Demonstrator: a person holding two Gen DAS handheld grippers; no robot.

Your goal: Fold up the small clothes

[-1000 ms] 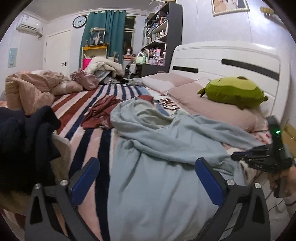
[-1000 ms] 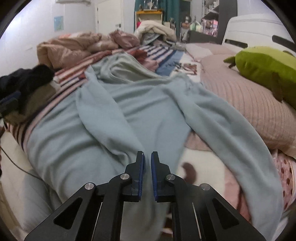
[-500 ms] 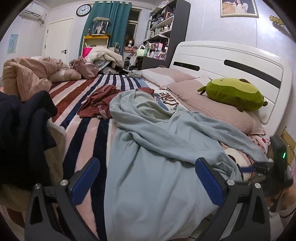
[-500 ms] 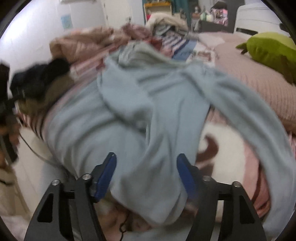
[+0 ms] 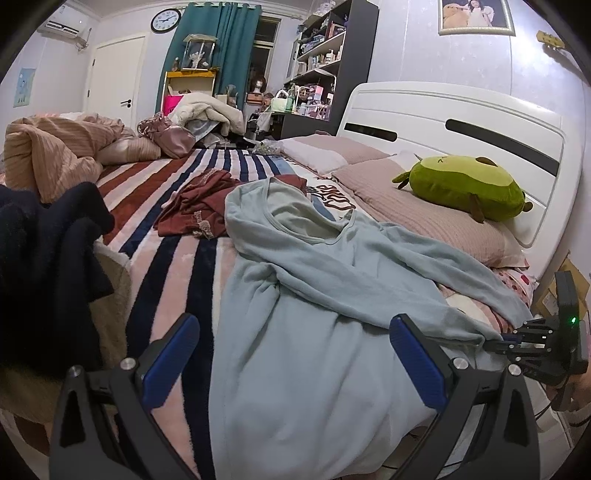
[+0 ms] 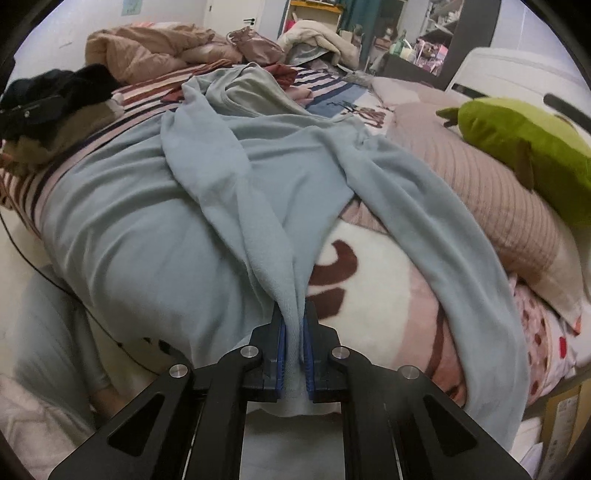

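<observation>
right gripper point(image 6: 293, 354) just snapped closed, now clamped on the light blue top's point(image 6: 147, 229) cuff.
left gripper point(image 5: 295, 365) gapes empty; thin bite could slip under tension.

You see a green plush toy point(image 5: 463, 186) lying on a pink pillow point(image 5: 424, 218) by the white headboard point(image 5: 461, 122). A striped blanket point(image 5: 173, 236) covers the bed. A round clock point(image 5: 166, 20) hangs beside the teal curtain point(image 5: 221, 44). A white door point(image 5: 116, 77) stands at the far wall, and shelves point(image 5: 325, 55) hold many small things.
</observation>
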